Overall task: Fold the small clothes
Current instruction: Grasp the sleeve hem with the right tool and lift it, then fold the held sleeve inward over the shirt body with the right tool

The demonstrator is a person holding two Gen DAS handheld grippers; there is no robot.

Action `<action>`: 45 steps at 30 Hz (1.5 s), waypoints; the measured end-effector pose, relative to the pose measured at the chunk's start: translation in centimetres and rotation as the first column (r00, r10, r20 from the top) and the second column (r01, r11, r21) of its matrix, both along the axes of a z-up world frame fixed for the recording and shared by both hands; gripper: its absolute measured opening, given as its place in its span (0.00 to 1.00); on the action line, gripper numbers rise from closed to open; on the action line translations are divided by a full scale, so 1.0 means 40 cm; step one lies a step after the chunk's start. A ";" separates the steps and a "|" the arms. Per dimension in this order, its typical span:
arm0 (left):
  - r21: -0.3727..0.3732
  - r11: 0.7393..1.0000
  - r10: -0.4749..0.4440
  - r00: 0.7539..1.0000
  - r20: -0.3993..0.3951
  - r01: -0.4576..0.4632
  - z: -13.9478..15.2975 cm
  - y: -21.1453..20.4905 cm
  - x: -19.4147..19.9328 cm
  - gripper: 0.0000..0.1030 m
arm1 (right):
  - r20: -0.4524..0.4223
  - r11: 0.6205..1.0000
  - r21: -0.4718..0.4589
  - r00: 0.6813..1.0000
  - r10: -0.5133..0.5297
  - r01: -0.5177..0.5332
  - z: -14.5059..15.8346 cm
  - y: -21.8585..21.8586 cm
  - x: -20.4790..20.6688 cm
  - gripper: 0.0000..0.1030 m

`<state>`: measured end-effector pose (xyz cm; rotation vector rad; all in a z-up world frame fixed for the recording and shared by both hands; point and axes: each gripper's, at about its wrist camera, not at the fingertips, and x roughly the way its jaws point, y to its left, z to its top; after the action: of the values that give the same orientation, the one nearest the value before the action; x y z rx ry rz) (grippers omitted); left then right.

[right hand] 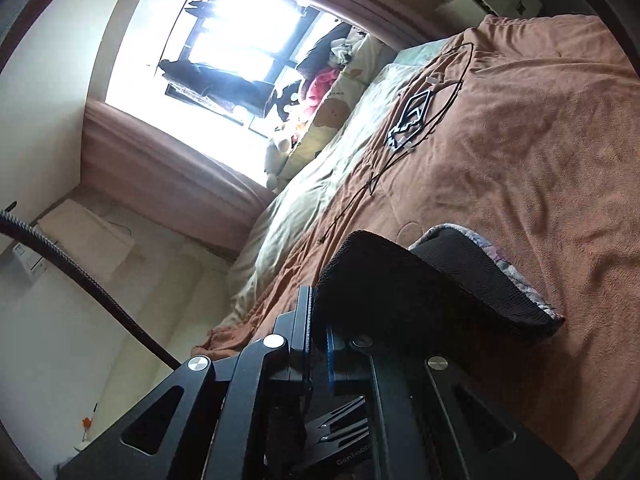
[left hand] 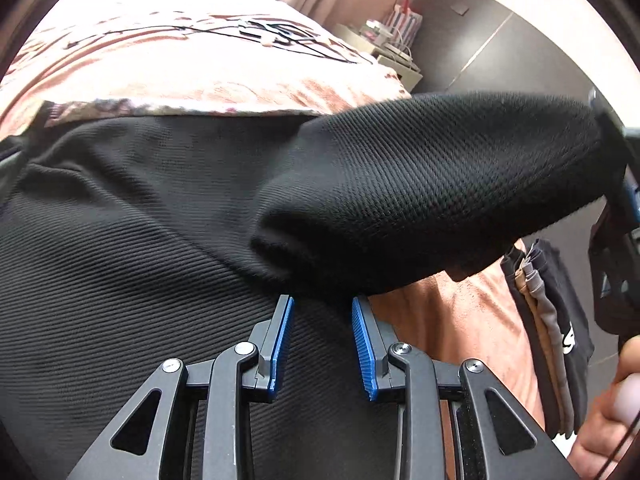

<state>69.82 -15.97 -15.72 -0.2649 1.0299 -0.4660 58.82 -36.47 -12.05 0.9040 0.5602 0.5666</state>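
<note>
A black ribbed garment (left hand: 140,240) lies spread on the bed. My left gripper (left hand: 322,304) is open just above it, with its blue pads (left hand: 282,332) either side of a fold line. A lifted flap of the garment (left hand: 440,184) arcs over to the right, toward my right gripper at the frame's right edge (left hand: 624,200). In the right wrist view my right gripper (right hand: 318,320) is shut on the black garment's edge (right hand: 420,280) and holds it raised above the bed; its patterned inner side shows along the rim.
A brown blanket (right hand: 520,140) covers the bed. A black cord with a flat black frame (right hand: 412,116) lies farther up on it. Folded clothes (left hand: 552,320) sit at the bed's right edge. A bedside table with a striped bag (left hand: 400,32) stands beyond.
</note>
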 end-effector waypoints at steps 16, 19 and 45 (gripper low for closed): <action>0.050 0.983 0.176 0.983 0.047 -0.178 0.142 0.204 -0.103 0.30 | -0.118 0.993 -0.006 0.986 0.119 -0.120 -0.084 0.115 -0.003 0.02; 0.051 0.981 0.186 0.981 0.059 -0.189 0.167 0.231 -0.134 0.30 | -0.139 0.991 0.013 0.981 0.135 -0.134 -0.094 0.124 -0.008 0.03; 0.069 0.992 0.100 0.993 0.067 -0.105 0.188 0.142 -0.175 0.30 | -0.259 0.990 -0.128 0.962 -0.090 0.058 -0.062 -0.088 0.010 0.74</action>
<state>62.82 -10.30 -8.18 -0.2357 0.9647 -0.3416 59.20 -40.00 -14.52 0.8883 0.7897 0.3414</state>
